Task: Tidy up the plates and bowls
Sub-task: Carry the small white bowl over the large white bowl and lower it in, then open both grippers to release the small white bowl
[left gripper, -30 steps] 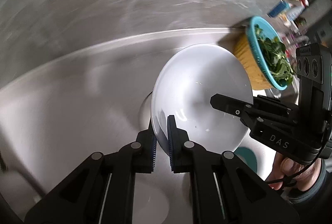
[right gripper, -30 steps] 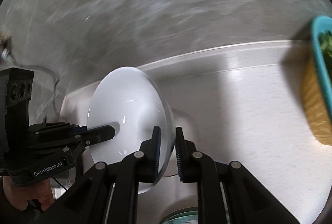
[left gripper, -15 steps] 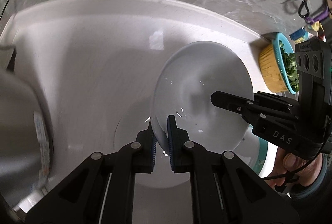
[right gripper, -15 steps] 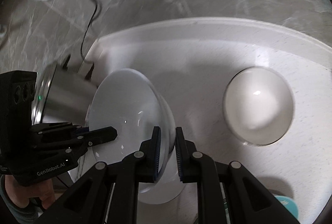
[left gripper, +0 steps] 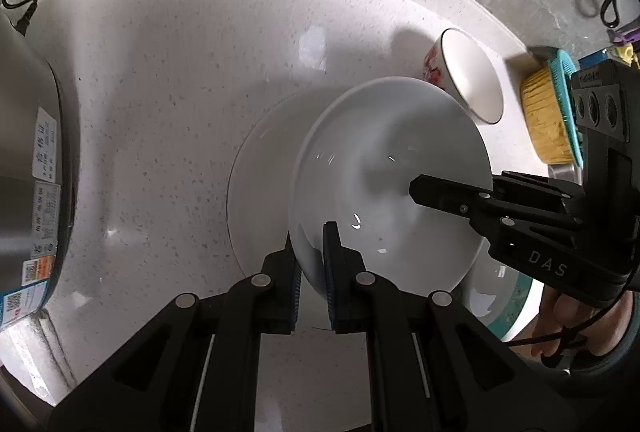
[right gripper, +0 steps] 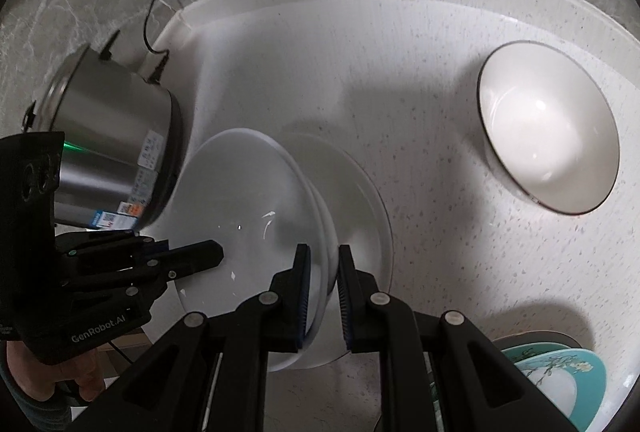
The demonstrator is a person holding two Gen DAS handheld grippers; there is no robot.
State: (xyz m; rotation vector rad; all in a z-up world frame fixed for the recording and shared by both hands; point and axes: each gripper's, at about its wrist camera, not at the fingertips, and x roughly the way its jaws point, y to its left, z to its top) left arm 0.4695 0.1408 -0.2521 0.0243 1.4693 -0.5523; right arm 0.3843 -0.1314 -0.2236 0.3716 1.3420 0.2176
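- White and glossy, the deep plate point(left gripper: 392, 168) hangs tilted in the air, carried by both tools at once, just above and partly over a second white plate point(left gripper: 260, 192) that lies flat on the speckled counter point(left gripper: 180, 72).
- Compared with a second ago, when the views were blurred and showed mostly the counter's back edge and the grey wall, the pair has swung down and leftward: the flat plate is now directly beneath, where half a second ago it was only starting to show under the carried one.
- That shift suggests the stacking step is nearly at its end; what seems left is to level the carried plate, lower it onto the flat one and let go.
- On the near rim, the left gripper point(left gripper: 310, 260) stays clamped, its blue-padded fingers pinching the plate's edge with the wall between them.
- On the opposite rim, the right gripper point(right gripper: 323, 288) is likewise closed on the plate, one finger inside and one outside.
- Since both grips sit on a thin glazed edge, my judgement is that uneven lowering could let the plate slip or clack against the one below.
- Further out, a black-rimmed white bowl point(right gripper: 548, 128) stands upright on the counter, well apart to the right and not yet gathered.
- A teal patterned plate point(right gripper: 560, 384) shows at the lower edge of the right view.
- A steel cooker point(right gripper: 108, 136) with its cord stands near on the left, close enough to mind during the descent.
- A yellow and teal basket point(left gripper: 554, 104) sits far right.
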